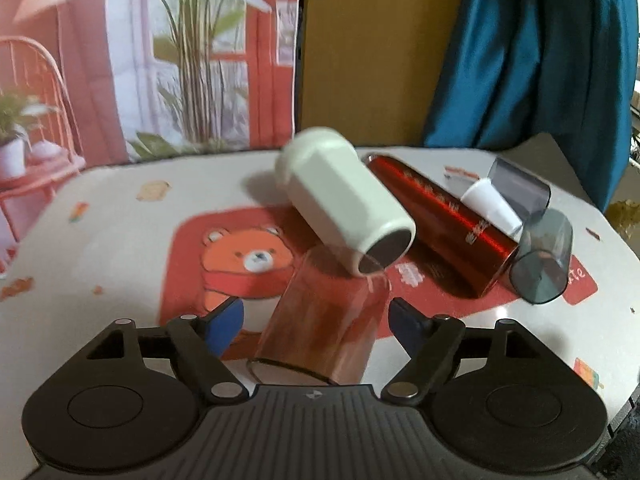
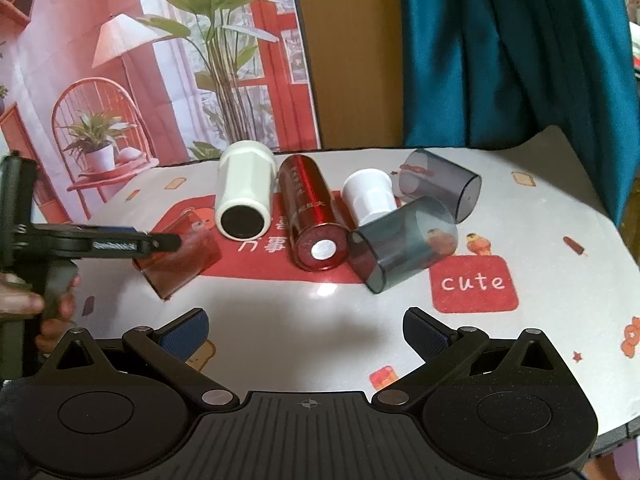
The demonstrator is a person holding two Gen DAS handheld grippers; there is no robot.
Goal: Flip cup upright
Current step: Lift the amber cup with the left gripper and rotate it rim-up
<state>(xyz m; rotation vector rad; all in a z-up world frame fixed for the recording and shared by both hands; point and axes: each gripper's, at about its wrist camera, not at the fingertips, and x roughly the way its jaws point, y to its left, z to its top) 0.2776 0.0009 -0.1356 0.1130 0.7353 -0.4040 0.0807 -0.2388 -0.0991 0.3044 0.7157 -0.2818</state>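
Note:
A clear red-tinted cup [image 1: 320, 320] lies on its side between the open fingers of my left gripper [image 1: 316, 320]; the pads stand a little off its walls. In the right wrist view the same cup [image 2: 176, 256] lies at the left with the left gripper [image 2: 168, 242] around it. Lying on their sides behind it are a white cup [image 2: 244, 196], a red metal cup [image 2: 312, 220], a small white cup [image 2: 370, 196] and two smoky grey cups [image 2: 404, 240] [image 2: 444, 184]. My right gripper [image 2: 306, 332] is open and empty above the table's front.
The round table [image 2: 560, 240] has a white cloth with red patches and cartoon prints. A printed backdrop, a cardboard panel and a blue curtain [image 2: 520, 48] stand behind it. The table edge curves off at the right.

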